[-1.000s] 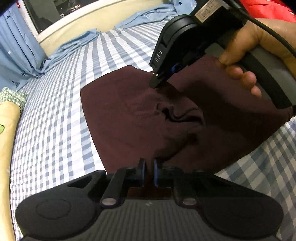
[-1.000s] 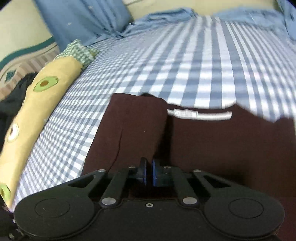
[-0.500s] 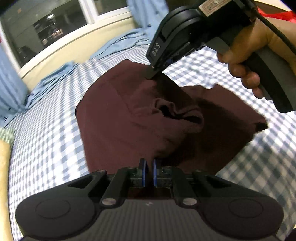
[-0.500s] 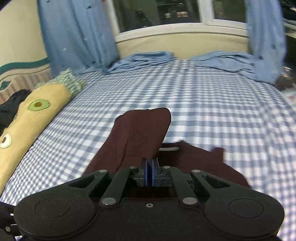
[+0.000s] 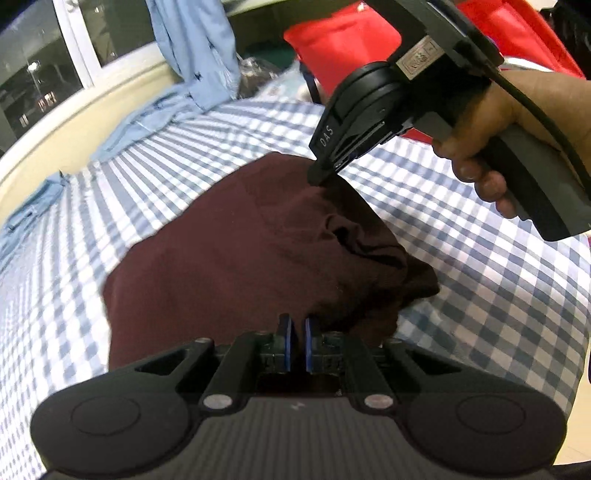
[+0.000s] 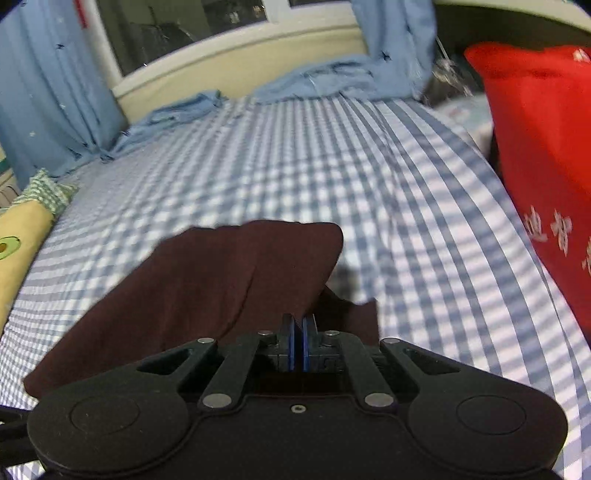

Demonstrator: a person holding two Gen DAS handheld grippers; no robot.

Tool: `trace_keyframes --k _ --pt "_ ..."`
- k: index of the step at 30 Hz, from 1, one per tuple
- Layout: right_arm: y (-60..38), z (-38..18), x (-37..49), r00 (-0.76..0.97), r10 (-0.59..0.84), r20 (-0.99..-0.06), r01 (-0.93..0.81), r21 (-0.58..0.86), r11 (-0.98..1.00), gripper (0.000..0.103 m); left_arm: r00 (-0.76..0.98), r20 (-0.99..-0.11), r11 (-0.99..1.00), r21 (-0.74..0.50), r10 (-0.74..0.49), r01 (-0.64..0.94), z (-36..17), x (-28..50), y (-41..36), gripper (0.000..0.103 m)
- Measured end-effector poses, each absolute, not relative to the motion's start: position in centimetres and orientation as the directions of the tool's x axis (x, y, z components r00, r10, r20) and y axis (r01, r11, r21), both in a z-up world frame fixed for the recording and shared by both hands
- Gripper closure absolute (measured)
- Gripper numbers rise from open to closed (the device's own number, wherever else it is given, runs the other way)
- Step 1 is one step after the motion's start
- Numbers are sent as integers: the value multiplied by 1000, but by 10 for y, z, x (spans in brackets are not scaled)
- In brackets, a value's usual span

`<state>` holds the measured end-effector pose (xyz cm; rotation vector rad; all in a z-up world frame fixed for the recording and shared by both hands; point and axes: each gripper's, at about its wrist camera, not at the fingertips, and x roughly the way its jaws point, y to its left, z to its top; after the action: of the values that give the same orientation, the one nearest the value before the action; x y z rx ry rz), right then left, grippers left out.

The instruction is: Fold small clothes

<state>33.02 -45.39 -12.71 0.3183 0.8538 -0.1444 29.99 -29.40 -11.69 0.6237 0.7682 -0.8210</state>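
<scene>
I am pinching the maroon garment [image 5: 229,266] with both tools: my left gripper [image 5: 298,345] is clamped on its near edge, my right gripper [image 5: 325,175] on the far edge, jaws nearly shut on thin cloth. It is sagging between them over the checked bedsheet [image 5: 480,280], soft, light and limp, so I am gripping hems; the blurred right view probably shows a fold.

A home bedroom: checked bedsheet [image 6: 332,166], blue curtains [image 6: 48,92] at a window [image 6: 177,26], red pillow [image 6: 543,147].
</scene>
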Motion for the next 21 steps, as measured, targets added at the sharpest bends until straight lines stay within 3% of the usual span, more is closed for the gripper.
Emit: trace_keyframes --k 4,10,12,14,16,19,21 --pt "-466 -153 334 605 20 -796 259 220 940 100 397 -839 580 123 -372 805 -128 311 -302 98" --pt "-471 -169 339 592 22 -806 240 203 949 100 406 -799 610 64 -443 790 -99 296 -300 94" --pt "-474 -171 343 592 19 -806 236 196 952 100 424 -786 636 52 -450 770 -90 293 -292 74" --pt "-477 -173 348 587 19 -810 229 188 955 100 471 -770 668 80 -430 740 -84 287 -282 61" --pt "-478 -175 351 584 19 -812 219 180 959 99 522 -761 683 146 -384 716 -85 279 -275 58" --pt "-476 -180 352 567 21 -824 219 175 960 88 579 -762 715 230 -289 660 -90 275 -258 46" --pt "-474 -180 349 564 1 -826 233 161 959 68 573 -785 743 235 -236 627 -100 281 -247 45"
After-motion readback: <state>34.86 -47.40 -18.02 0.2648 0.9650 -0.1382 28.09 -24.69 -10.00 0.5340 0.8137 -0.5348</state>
